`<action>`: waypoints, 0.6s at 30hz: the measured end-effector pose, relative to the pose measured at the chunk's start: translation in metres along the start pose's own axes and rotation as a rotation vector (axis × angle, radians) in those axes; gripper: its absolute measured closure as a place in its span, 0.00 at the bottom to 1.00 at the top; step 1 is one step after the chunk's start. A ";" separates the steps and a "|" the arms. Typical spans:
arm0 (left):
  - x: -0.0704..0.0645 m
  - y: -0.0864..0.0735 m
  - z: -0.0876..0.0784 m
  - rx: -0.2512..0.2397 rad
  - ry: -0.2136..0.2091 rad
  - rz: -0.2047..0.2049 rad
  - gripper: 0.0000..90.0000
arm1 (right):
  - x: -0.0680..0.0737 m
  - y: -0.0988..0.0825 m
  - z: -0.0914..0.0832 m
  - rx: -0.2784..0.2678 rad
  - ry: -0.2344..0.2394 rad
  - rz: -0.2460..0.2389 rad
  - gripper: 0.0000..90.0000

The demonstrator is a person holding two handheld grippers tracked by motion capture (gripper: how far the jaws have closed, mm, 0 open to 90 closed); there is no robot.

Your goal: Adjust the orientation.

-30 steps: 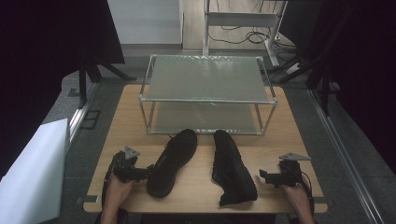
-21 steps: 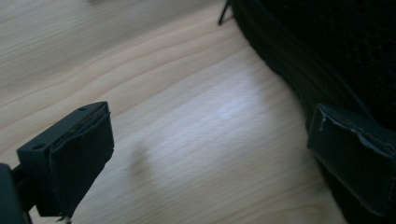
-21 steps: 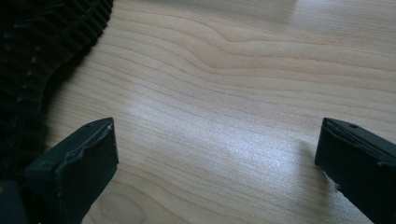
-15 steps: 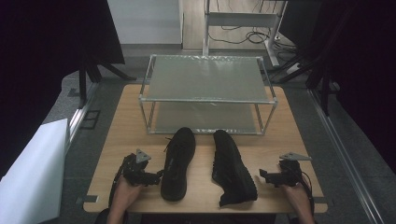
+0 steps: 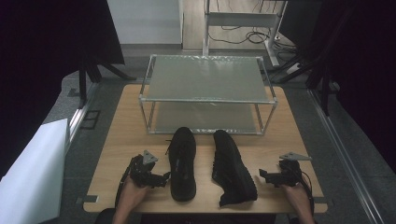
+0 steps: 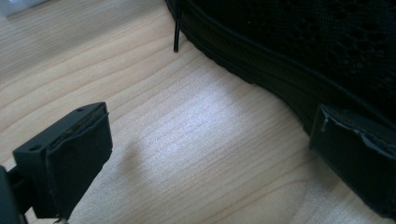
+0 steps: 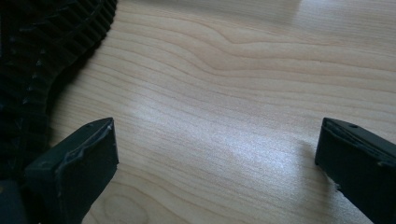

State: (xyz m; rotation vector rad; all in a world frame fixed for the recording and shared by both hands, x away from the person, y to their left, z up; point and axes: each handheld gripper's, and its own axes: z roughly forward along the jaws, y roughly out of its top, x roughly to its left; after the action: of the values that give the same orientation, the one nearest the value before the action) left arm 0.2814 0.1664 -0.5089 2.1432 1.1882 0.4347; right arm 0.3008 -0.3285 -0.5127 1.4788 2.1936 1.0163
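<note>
The table [image 5: 116,140] carries a two-tier rack [image 5: 208,95] at the far side, both shelves bare, and two black shoes in front of it. The left shoe [image 5: 182,163] now stands upright on its sole, toe toward the rack, square beside the right shoe [image 5: 232,168]. A second ago it lay slanted, heel swung out toward my left hand; half a second ago it was nearly straight. So I have just turned it into line with my left gripper [image 5: 161,177].

The right shoe has not moved. It lies tipped on its side, and in the right gripper view its ribbed sole [image 7: 42,60] faces the camera at the left edge.

My left gripper sits just beside the left shoe's heel end. In the left gripper view its jaws are spread wide, one against the shoe's side, the other out over bare wood, so I am holding nothing. A lace tip [image 6: 176,35] hangs down to the table near the sole.

My right gripper [image 5: 267,176] rests near the right shoe, apart from it, jaws wide over bare wood, where it was a second ago.

I judge the straightening done: the left shoe is ready to be gripped and lifted to a shelf, while the right one still needs righting.
</note>
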 end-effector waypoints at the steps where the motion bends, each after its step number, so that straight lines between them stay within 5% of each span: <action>1: 0.001 0.000 -0.001 -0.008 0.001 -0.003 0.00 | 0.000 0.000 0.000 -0.002 0.000 0.001 0.00; 10: 0.015 -0.004 -0.006 -0.035 0.037 -0.058 0.00 | 0.000 0.003 -0.004 -0.026 0.017 0.000 0.00; 18: 0.015 -0.005 -0.004 -0.034 0.048 -0.058 0.00 | 0.005 0.008 -0.008 -0.035 0.041 -0.010 0.00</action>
State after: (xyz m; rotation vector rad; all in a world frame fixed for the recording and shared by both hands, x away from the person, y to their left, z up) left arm 0.2842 0.1828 -0.5092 2.0746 1.2578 0.4792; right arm 0.2992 -0.3258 -0.5012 1.4428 2.1972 1.0850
